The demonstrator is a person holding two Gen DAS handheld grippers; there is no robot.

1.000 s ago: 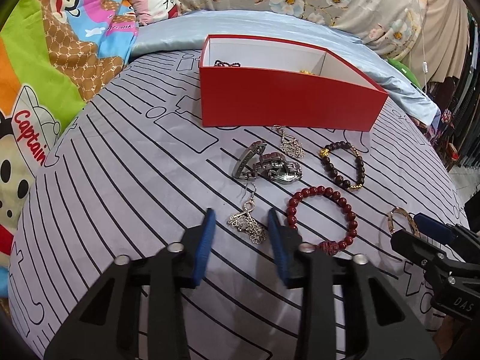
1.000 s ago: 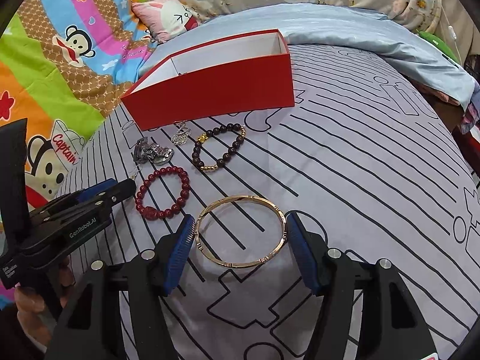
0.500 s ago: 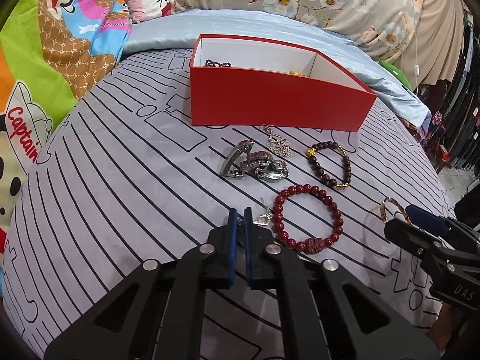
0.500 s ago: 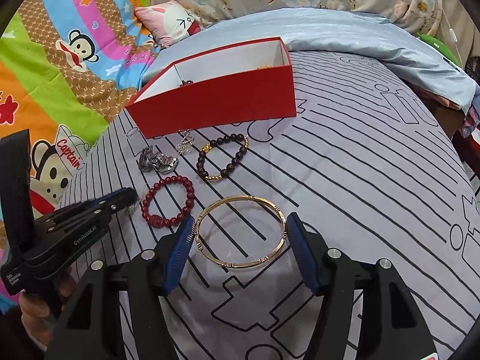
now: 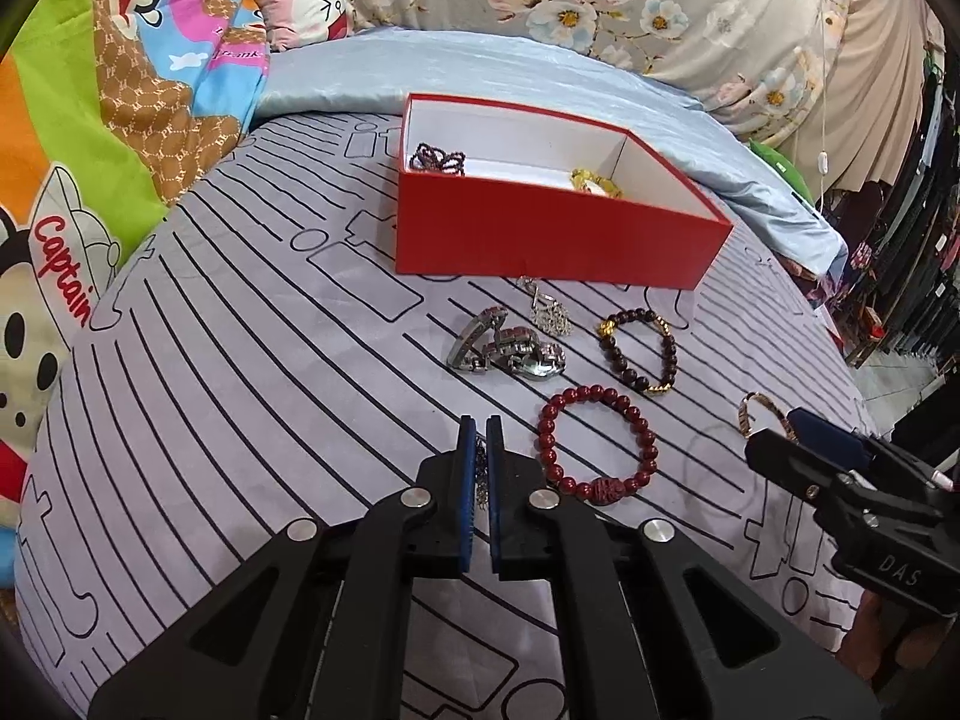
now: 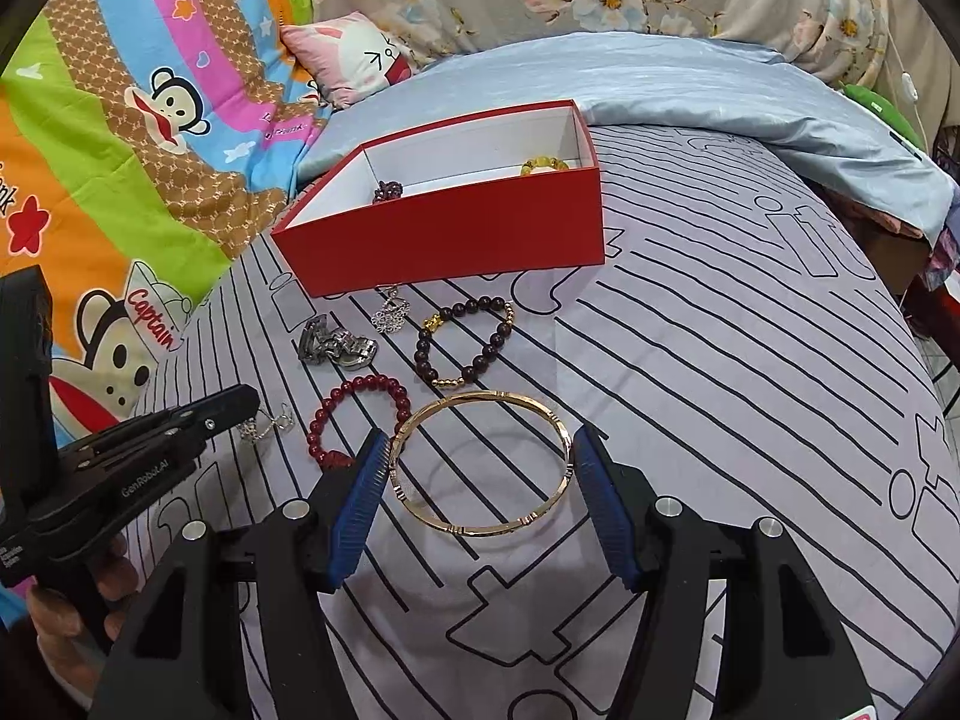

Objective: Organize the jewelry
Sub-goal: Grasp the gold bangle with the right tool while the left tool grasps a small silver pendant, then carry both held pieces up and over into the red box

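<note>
Our left claw (image 5: 479,438) is pinched nearly shut on a silver earring (image 6: 267,423), whose filigree shows in the thin gap between the blue pads (image 5: 465,480). From the right wrist view the earring dangles from the claw tip just above the bed (image 6: 720,360), so we cannot tell whether it touches the sheet. We hold this claw low and nearly level, pointing toward the red box (image 5: 558,234).

Our right claw (image 6: 474,462) is spread wide, its pads on either side of the gold bangle (image 6: 480,462). The bangle looks lifted, with its shadow on the sheet beneath it; its rim meets the left pad (image 6: 360,498) and lies very near the right one, though we cannot tell how firmly it is held. Our hand (image 6: 90,594) grips the left tool's handle at the edge of that view.

Between the claws and the box lie a red bead bracelet (image 5: 597,447), a dark bead bracelet (image 5: 639,351) with gold beads, a metal watch (image 5: 510,351) and a second silver earring (image 5: 549,309) just before the box wall. The box is open; inside we see a dark beaded piece (image 5: 435,159) at the left end and a yellow bead bracelet (image 6: 543,165) toward the right.
</note>
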